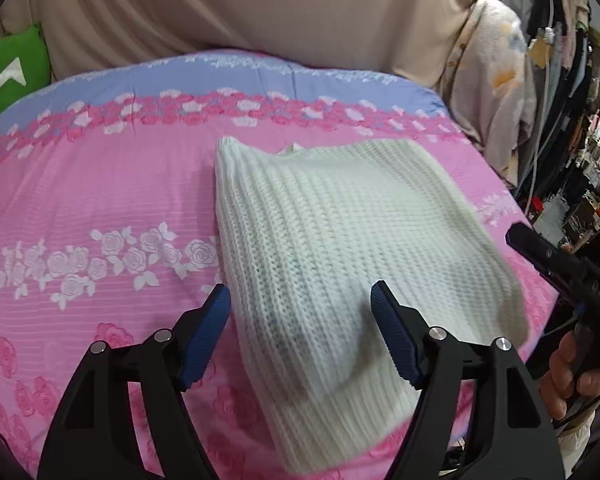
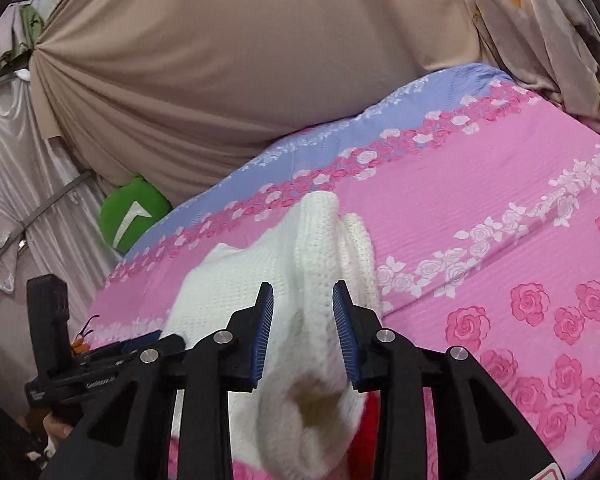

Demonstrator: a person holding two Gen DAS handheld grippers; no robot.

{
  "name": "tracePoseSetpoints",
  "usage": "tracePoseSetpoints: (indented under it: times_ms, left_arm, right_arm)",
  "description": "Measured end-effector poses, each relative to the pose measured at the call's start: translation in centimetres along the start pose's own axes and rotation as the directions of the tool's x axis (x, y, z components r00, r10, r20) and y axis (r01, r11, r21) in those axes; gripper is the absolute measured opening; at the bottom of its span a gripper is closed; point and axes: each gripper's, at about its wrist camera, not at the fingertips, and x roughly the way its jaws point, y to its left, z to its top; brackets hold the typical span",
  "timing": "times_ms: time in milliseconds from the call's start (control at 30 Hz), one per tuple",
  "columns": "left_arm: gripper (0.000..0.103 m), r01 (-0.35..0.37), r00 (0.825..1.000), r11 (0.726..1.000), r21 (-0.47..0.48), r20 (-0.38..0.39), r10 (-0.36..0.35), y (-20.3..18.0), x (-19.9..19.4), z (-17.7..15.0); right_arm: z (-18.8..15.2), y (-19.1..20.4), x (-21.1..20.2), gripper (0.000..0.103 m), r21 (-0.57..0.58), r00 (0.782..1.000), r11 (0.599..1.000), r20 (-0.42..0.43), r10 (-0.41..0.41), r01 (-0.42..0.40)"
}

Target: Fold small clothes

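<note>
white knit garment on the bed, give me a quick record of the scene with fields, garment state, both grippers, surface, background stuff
garment: white knit garment, folded into a rough rectangle
surface: pink floral bedsheet with a blue band at the far edge
left gripper: left gripper open, fingers either side of the garment's near corner, not clamped
right gripper: right gripper open, a raised fold of the knit between its fingers; contact unclear
mark: brownish stain on the knit near the right gripper
background: beige draped cloth, green cushion
</note>
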Motion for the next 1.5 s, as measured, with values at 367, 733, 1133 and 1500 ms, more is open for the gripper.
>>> tracePoseSetpoints:
  times_ms: [367,733,1133,1500]
  left_arm:
    - [0.060,-0.006,0.992,0.998,0.060,-0.127,0.014,-1.0,0.3,-4.8]
    - [0.063,-0.050,0.988,0.998,0.048,-0.147,0.056,0.3,1.5,-6.4]
    - [0.061,0.006,1.000,0.998,0.059,0.015,-0.007,-1.7,-3.1,-1.9]
    - [0.061,-0.076,0.997,0.997,0.017,-0.003,0.076,-1.6,2.6,1.4]
  right_arm:
    - [-5.8,1.8,-0.5,0.012,-0.057,0.997,0.996,-0.036,-0.072,0.070]
    - [-7.8,-3.9,0.6,0.009,0.133,0.995,0.989,-0.084,-0.060,0.071]
    - [-1.6,-0.8,-2.4,0.029,0.039,0.999,0.999,0.032,-0.036,0.035]
    - [4.2,-0.1,7.4,0.014,-0.036,0.996,0.999,-0.084,-0.038,0.035]
